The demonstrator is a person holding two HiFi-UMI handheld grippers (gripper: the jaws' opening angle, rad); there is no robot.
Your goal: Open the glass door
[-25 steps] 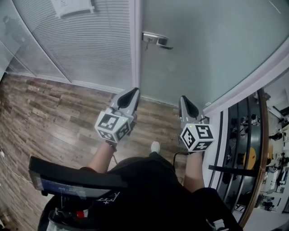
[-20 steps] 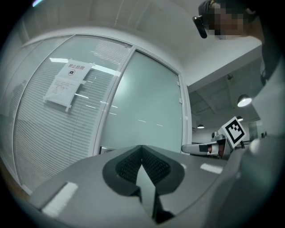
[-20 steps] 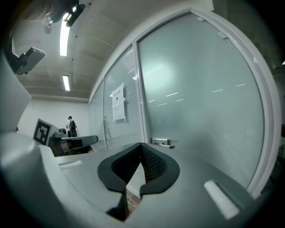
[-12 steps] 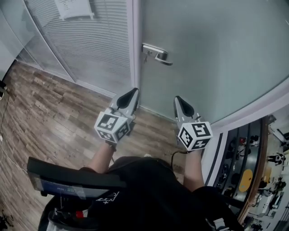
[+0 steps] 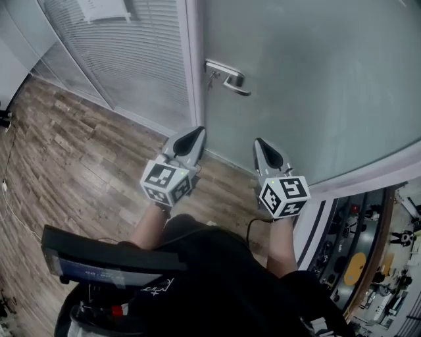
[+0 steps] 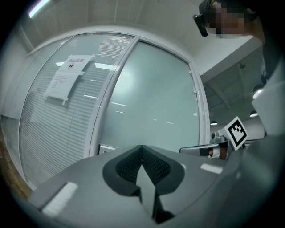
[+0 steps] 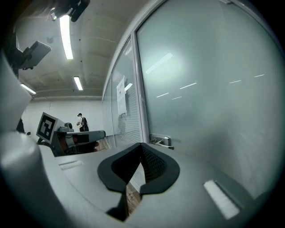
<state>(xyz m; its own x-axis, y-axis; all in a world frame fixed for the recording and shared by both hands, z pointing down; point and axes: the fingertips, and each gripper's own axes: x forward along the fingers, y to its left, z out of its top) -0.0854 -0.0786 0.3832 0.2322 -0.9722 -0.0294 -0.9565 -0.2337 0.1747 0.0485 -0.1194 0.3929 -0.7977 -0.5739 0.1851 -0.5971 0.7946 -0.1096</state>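
The frosted glass door (image 5: 316,79) stands shut ahead of me, with a metal lever handle (image 5: 227,76) at its left edge. My left gripper (image 5: 195,133) is shut and empty, held level below the handle and a little to its left. My right gripper (image 5: 261,145) is shut and empty too, below the handle and slightly right of it. Neither touches the door. In the left gripper view the left gripper (image 6: 142,151) has its tips together, and the handle's plate (image 6: 106,150) peeks over the jaws. In the right gripper view the handle (image 7: 161,142) shows just beyond the right gripper (image 7: 141,149).
Left of the door is a white frame post (image 5: 194,66) and a glass partition with blinds (image 5: 131,59) bearing a paper notice (image 5: 105,10). The floor is wood planks (image 5: 72,151). Shelving with equipment (image 5: 368,263) lies at lower right. A person (image 7: 81,121) stands far off.
The door and its handle have come nearer and sit lower in the head view. Both grippers have moved forward toward the door together, still shut.
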